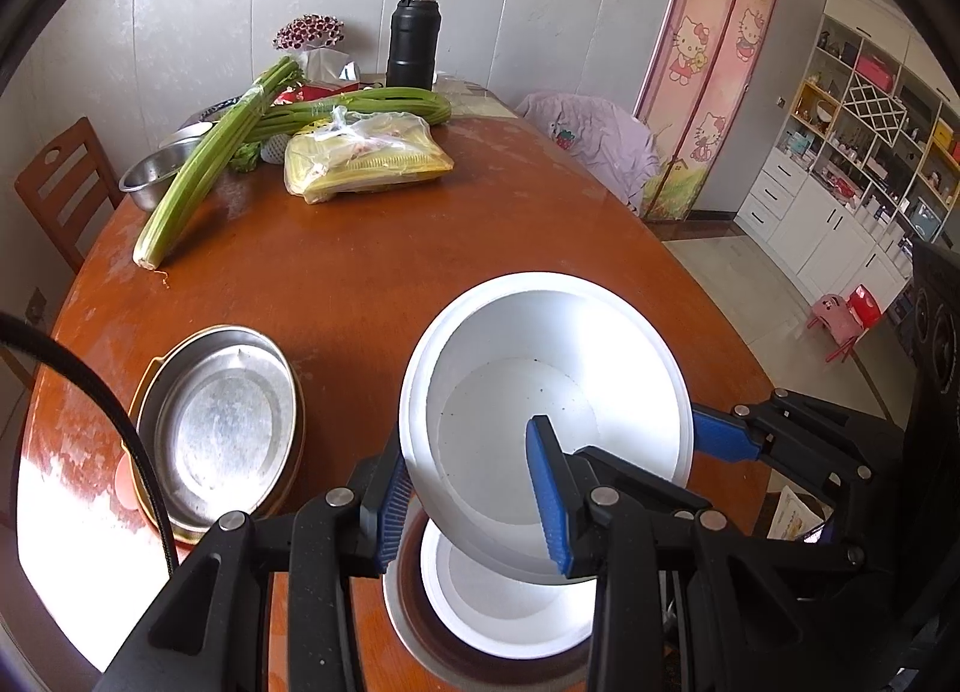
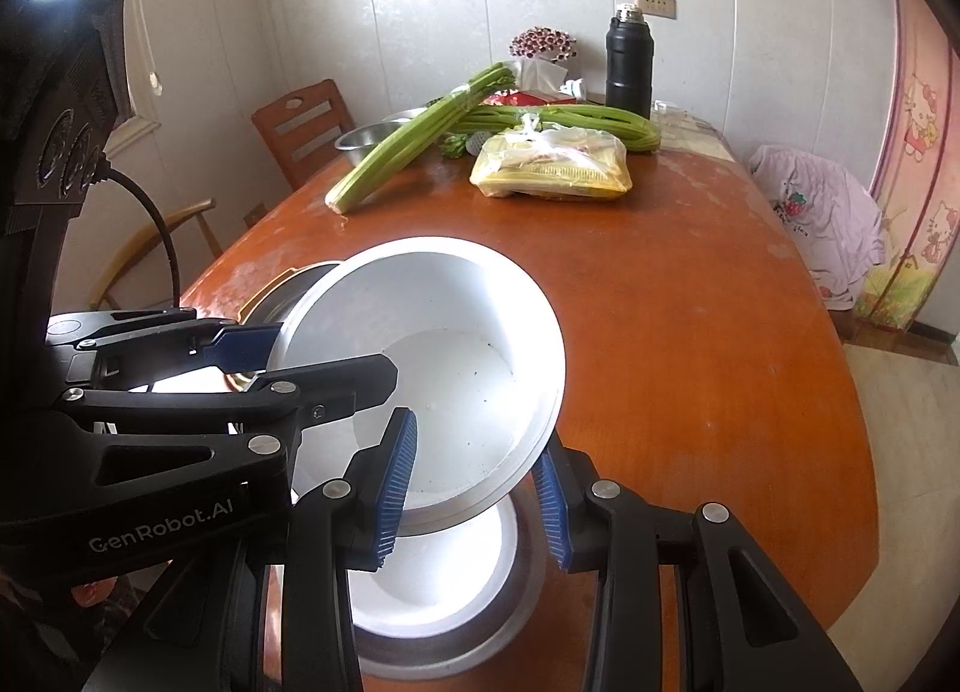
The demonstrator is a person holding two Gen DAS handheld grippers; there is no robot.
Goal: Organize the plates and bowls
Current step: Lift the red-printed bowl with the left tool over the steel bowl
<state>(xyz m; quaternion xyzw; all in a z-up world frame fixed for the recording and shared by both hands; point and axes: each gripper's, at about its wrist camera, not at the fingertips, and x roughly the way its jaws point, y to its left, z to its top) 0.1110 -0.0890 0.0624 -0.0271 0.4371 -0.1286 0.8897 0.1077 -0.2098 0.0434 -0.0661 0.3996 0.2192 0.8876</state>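
Because the white bowl [image 1: 528, 392] is wide, I clamp my left hand-held gripper [image 1: 474, 503] and right hand-held gripper [image 2: 474, 488] on opposite rims, lifting it tilted above the tabletop [image 1: 360, 260].

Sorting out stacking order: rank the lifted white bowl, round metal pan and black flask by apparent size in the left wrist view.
1. Lifted white bowl, though nearest the camera.
2. Round metal pan.
3. Black flask, farthest away.
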